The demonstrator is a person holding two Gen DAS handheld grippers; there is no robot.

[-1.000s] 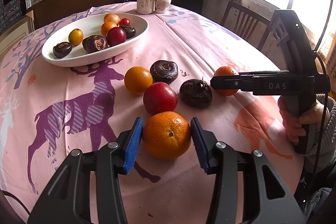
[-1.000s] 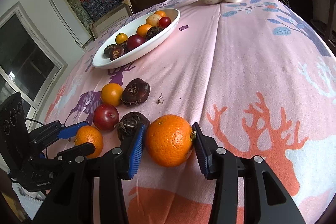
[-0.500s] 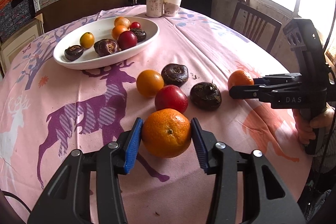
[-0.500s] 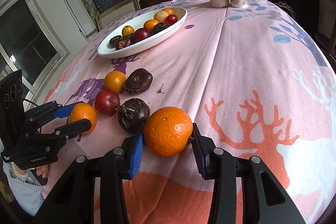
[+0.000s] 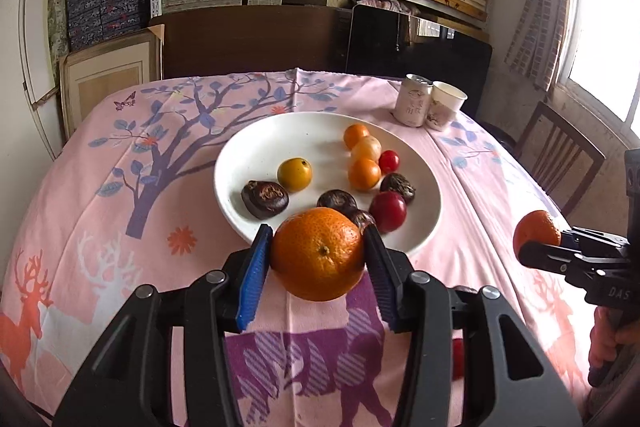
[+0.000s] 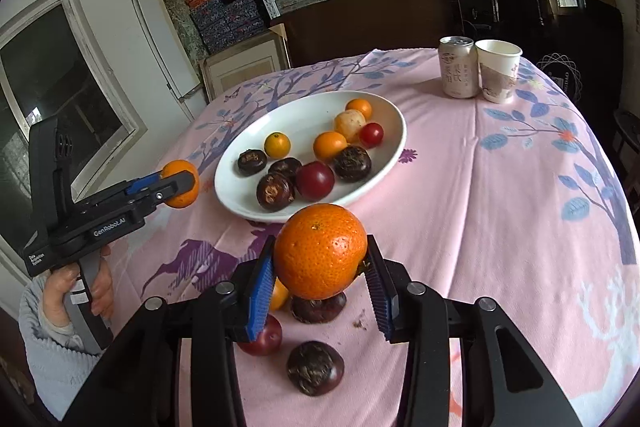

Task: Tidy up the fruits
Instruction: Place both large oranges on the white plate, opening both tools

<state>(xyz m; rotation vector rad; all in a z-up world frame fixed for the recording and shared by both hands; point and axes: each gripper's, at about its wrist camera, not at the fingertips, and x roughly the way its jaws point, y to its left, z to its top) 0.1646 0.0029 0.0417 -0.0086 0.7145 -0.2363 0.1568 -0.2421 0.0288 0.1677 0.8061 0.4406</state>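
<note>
Nearest, the left tool (image 5: 318,259) is clamped on an orange (image 5: 318,253) and the right tool (image 6: 320,267) on a second orange (image 6: 320,251), both held clear of the counter (image 6: 500,187) for carrying. Farther off waits the white plate (image 5: 248,155) of sorted fruit.

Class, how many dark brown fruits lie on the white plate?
4 on the plate: the left dark fruit, a middle pair, one right of the red fruit; none looks hidden.

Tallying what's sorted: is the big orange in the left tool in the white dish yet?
Out. The left tool holds the big orange short of the white oval dish.
</note>
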